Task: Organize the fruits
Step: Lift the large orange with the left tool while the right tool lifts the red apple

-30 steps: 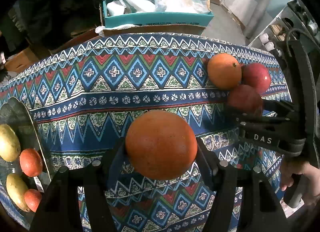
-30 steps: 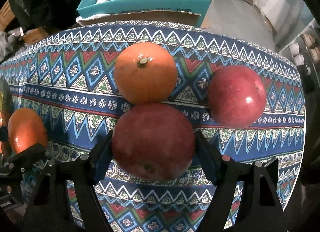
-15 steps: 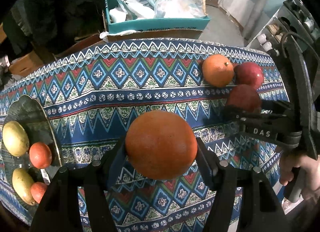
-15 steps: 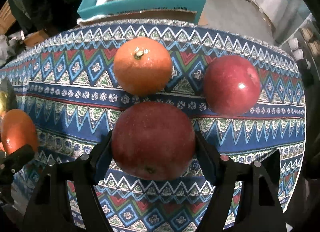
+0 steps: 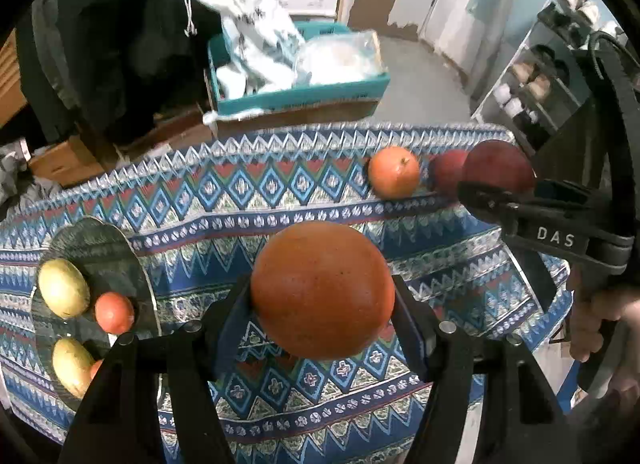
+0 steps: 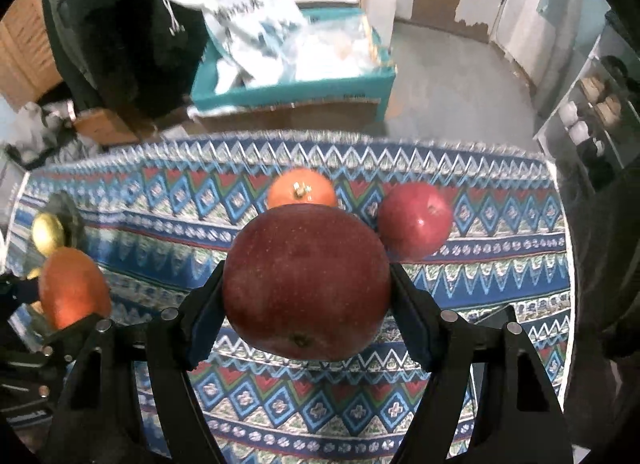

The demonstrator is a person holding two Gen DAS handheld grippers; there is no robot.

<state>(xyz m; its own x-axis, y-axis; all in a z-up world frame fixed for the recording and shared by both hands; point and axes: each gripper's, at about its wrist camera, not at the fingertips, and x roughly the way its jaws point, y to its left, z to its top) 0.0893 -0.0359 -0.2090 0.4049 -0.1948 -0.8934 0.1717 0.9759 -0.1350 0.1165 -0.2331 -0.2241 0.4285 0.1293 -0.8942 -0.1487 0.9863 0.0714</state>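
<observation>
Orange and red are filling the two wrist views: the left gripper [image 5: 322, 300] is clamping a large orange [image 5: 322, 290] between its pads, and the right gripper [image 6: 306, 304] is gripping a dark red apple [image 6: 306, 282] the same way, both fruits hanging clear above the patterned tablecloth [image 5: 240, 200]. Far along the cloth a smaller orange [image 5: 394, 177] is sitting just beside a second red apple [image 6: 414, 220], the two nearly touching in the left view. Over at the left end a glass plate [image 5: 100, 240] is holding two yellow-green fruits and small orange-red ones (one yellow fruit [image 5: 63, 287] is lying against a small orange one [image 5: 114, 312]). Beyond the table's far edge a teal box [image 5: 304, 94] is sitting, stuffed with plastic bags
</observation>
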